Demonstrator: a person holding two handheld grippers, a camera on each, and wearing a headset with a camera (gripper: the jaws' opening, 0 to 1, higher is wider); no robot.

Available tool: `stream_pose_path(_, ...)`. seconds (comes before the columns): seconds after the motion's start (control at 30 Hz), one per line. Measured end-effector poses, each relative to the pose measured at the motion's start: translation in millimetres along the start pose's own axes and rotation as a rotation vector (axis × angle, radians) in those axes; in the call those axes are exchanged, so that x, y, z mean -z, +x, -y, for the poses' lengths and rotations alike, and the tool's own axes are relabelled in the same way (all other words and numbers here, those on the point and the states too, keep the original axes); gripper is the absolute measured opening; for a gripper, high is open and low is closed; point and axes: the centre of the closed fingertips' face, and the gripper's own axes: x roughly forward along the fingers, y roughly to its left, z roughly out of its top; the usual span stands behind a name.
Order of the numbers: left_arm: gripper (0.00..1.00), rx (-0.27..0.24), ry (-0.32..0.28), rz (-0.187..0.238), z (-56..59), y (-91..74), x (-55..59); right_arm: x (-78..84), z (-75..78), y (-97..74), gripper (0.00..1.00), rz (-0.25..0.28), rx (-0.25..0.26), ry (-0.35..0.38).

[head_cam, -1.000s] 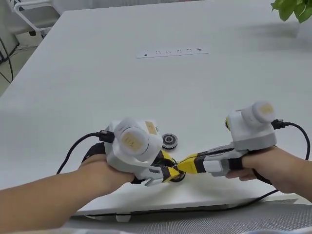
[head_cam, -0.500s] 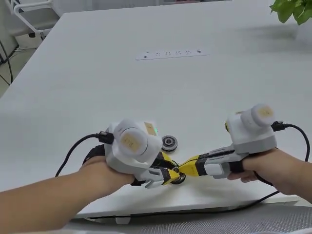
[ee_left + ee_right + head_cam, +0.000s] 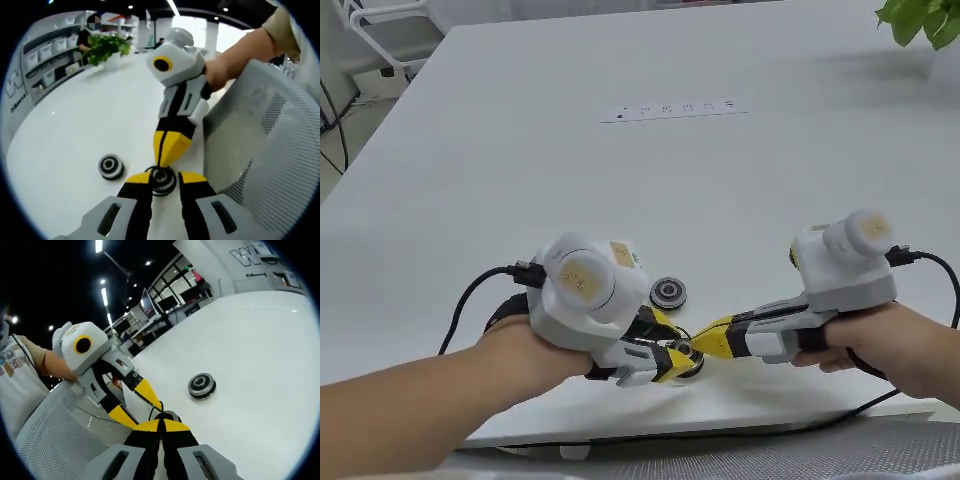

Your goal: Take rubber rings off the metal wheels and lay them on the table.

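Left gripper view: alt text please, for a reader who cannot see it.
The left gripper clamps a wheel between its jaws, while the right gripper reaches in from above, closed tips at the wheel's rim. A second wheel lies on the white table, left of it.

Head downward, gripper views opposed, sharing wheel [image 3: 163,180]

At the near edge of the table [image 3: 520,180], one wheel [image 3: 161,183] sits between the jaws of the left gripper [image 3: 164,176], which reaches in from 9 o'clock. The right gripper [image 3: 698,346] meets it from 3 o'clock with its tip closed. A second wheel [image 3: 668,292] lies on the table just beyond at 12 o'clock, with a power strip [image 3: 675,108] well behind it and a plant [image 3: 920,18] at 1 o'clock by the far corner.
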Motion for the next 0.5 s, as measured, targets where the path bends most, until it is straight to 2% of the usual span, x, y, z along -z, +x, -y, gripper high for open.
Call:
stream_pose_path(0.3, 0.28, -0.002, -0.013, 0.031, 4.8, -14.2, -6.9, -2.7, -6.8, -1.5, 0.0, 0.002, -0.014, -0.005)
stream_pose_path(0.5, 0.34, -0.011, -0.032, 0.039, 3.7, -24.4, -5.9, -6.5, -10.9, -3.0, 0.0, 0.008, -0.023, -0.007)
